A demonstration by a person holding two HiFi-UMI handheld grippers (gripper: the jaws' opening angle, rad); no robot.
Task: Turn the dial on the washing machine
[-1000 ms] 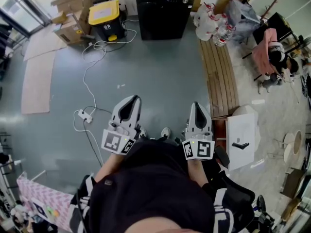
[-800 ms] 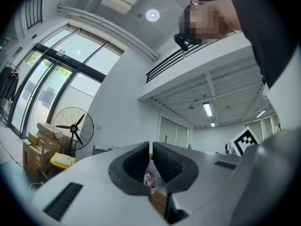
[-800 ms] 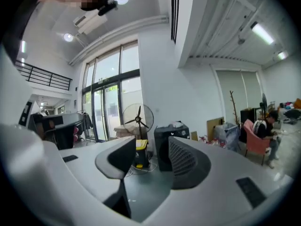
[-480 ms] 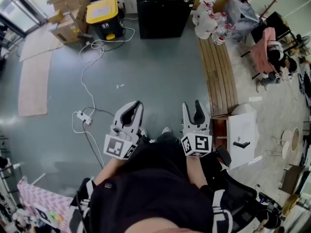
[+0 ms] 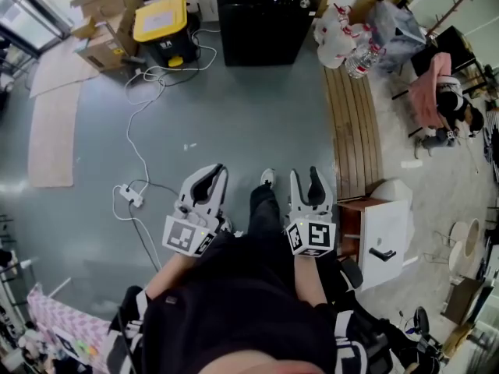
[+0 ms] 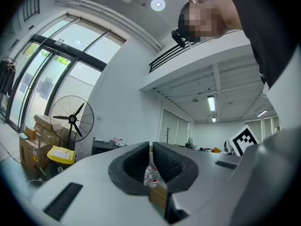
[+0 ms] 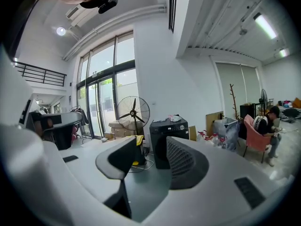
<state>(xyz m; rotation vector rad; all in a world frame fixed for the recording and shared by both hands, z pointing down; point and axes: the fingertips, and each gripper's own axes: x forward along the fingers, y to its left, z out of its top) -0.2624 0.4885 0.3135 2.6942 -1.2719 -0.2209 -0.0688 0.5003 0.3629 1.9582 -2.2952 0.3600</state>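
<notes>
**Head view.** The washing machine, a black box, stands at the top centre of the frame on the grey floor. A small pale round spot near its upper right corner is probably the dial, but it is too small to be sure. Both claws sit low in the middle of the frame, close to the person's body and well apart from the machine. The left claw has its jaws meeting at the tips. The right claw has its jaws standing apart. A yellow-lidded box stands just left of the machine.

**Left gripper view.** The left claw has its jaws drawn together to a thin slit, and nothing is held. Only distant bottles show through the slit. The washing machine is not in this view.

**Right gripper view.** The right claw has just been opening its jaws and nothing is between them. The washing machine shows through the gap across the room, beside a standing fan. A light round knob on its top panel looks like the dial.

**Progress.** As I judge it, nothing of the task is done. The dial is untouched, and what remains is the whole of it: crossing the floor, closing a claw on the dial and turning it. The open right claw, which points at the machine, looks the likelier one for that.
</notes>
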